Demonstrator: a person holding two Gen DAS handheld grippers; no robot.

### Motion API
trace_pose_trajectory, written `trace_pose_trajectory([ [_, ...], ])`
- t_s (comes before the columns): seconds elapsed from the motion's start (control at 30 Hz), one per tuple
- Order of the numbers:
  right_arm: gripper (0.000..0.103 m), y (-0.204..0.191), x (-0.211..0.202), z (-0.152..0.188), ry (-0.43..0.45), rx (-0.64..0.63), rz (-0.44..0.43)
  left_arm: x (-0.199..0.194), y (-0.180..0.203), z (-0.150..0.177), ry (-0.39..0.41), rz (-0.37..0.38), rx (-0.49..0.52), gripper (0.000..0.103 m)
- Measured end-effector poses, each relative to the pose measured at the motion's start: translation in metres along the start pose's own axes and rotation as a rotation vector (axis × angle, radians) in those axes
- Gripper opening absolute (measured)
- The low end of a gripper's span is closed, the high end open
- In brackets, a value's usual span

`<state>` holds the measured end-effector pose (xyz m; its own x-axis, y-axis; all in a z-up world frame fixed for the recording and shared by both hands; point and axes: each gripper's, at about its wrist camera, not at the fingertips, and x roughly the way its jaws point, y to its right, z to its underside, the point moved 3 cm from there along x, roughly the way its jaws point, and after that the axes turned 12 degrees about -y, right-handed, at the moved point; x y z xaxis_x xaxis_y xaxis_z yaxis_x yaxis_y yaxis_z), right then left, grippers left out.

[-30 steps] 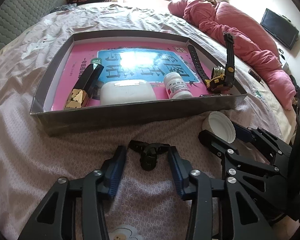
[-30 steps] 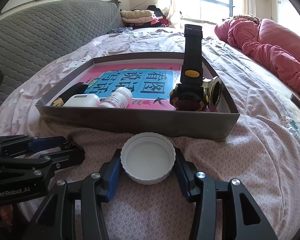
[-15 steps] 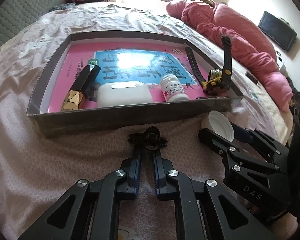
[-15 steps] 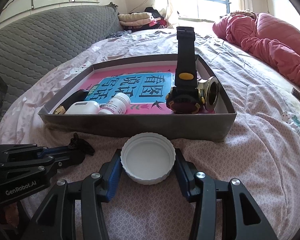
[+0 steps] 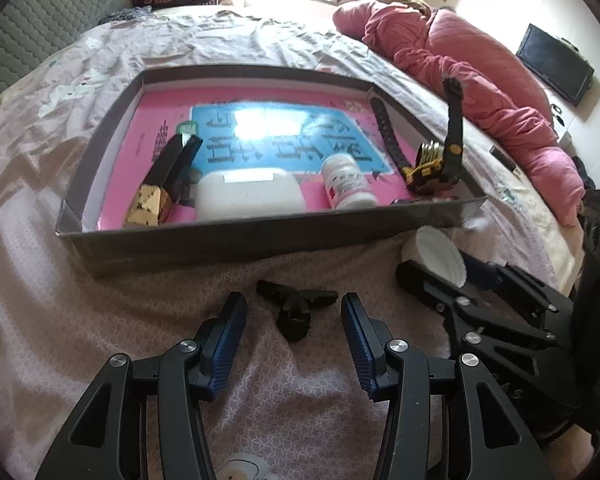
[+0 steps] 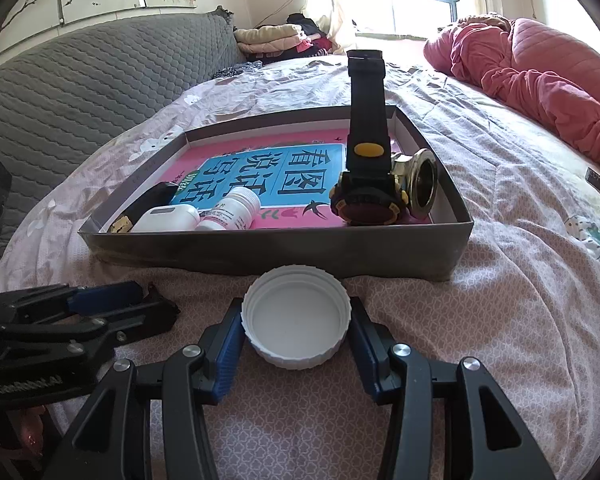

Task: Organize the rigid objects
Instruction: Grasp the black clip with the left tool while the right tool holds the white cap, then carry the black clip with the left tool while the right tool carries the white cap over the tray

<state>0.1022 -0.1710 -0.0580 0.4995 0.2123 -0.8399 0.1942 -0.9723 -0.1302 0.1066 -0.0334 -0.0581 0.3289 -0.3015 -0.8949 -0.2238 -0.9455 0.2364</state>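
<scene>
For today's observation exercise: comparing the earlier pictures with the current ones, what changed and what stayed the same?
The left gripper closed on the small black clip, then let go; its jaws are opening, the clip lying loose between them. The right gripper still holds the white lid. The tray is unchanged.

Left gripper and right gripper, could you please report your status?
Left gripper opening, black clip loose between jaws. Right gripper shut on white lid. Tray ahead, unobstructed.

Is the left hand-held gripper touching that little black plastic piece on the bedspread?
Apart. In the left wrist view the left hand-held gripper is opening, and bedspread shows on both sides between its blue pads and the black plastic piece.
</scene>
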Motion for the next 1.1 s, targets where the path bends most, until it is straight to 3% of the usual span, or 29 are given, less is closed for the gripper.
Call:
trace_pose_trajectory([
  [0.07,0.050,0.000,0.000,0.000,0.000,0.000,0.000,0.002,0.002,0.000,-0.002,-0.010,0.010,0.046],
  [0.2,0.050,0.000,0.001,0.000,-0.002,0.001,0.000,0.003,0.002,-0.002,-0.005,-0.013,0.008,0.023],
  [0.3,0.050,0.000,0.001,0.000,-0.002,0.001,0.000,0.002,0.001,-0.004,-0.003,0.002,0.005,0.016],
  [0.63,0.050,0.001,-0.003,-0.001,0.014,0.003,-0.013,-0.010,0.004,-0.002,0.031,0.033,0.008,0.016],
  [1.1,0.050,-0.006,-0.037,-0.010,0.162,-0.020,-0.083,-0.054,-0.001,-0.004,0.125,0.016,-0.017,0.016],
])
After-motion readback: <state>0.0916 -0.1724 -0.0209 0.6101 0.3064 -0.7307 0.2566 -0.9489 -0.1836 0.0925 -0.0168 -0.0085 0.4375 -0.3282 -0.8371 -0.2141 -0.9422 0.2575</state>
